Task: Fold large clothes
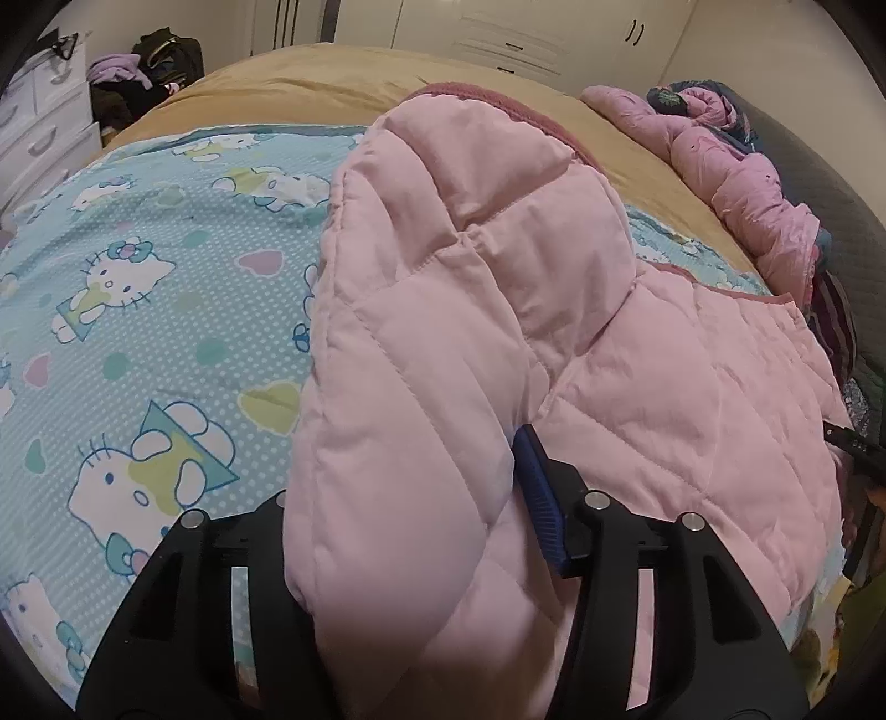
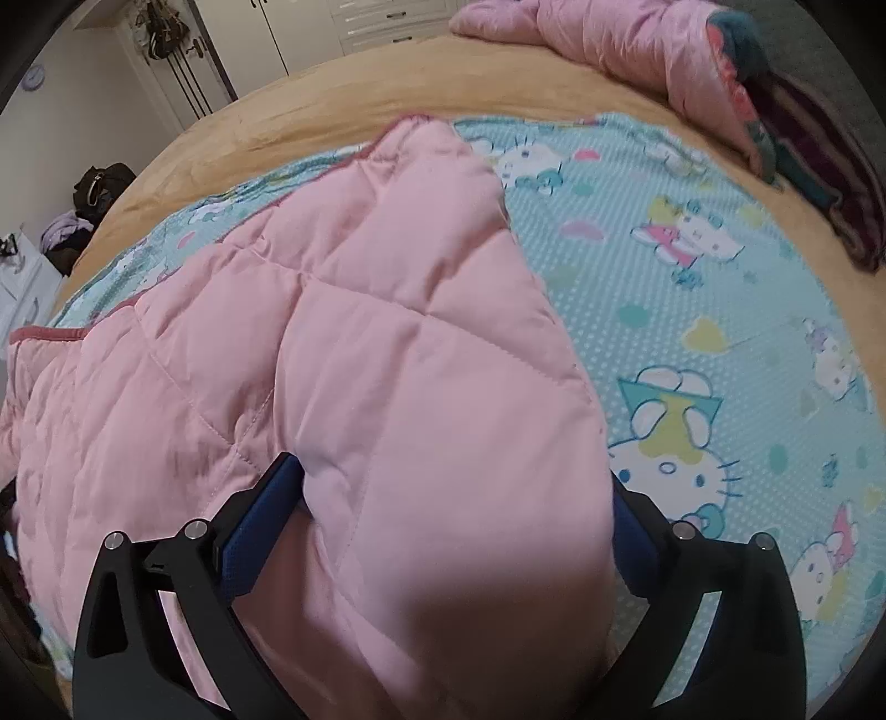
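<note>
Closest to us, our left gripper (image 1: 421,531) stands partly open with a folded sleeve of the pink quilted jacket (image 1: 498,310) lying between its jaws; only the blue pad (image 1: 540,493) of the right-side finger shows, resting against the fabric, while the other finger is hidden under the sleeve, so we cannot tell whether the pads still press on it. Our right gripper (image 2: 454,520) stands wide, its two blue pads (image 2: 252,531) set on either side of the jacket's other sleeve (image 2: 443,387), which bulges between them; the cloth touches the left pad, and the right pad sits at the sleeve's edge.

Just beyond the fingers, the jacket lies spread on a light blue sheet printed with cartoon cats (image 1: 138,310), its two sleeves folded in over the body and a darker pink lining (image 1: 459,91) showing along the far edge. In the left wrist view the sheet fills the left of the picture; in the right wrist view it fills the right.

Farther out, a tan blanket (image 1: 288,83) covers the rest of the bed under the sheet. Near the bed's far right edge lies a heap of crumpled pink clothing (image 1: 742,188) with darker patterned cloth beside it. Past the bed we see white wardrobe doors with dark handles (image 1: 515,39), a white chest of drawers (image 1: 44,122) at the left, and a dark bag with purple cloth (image 1: 144,61) next to it.
</note>
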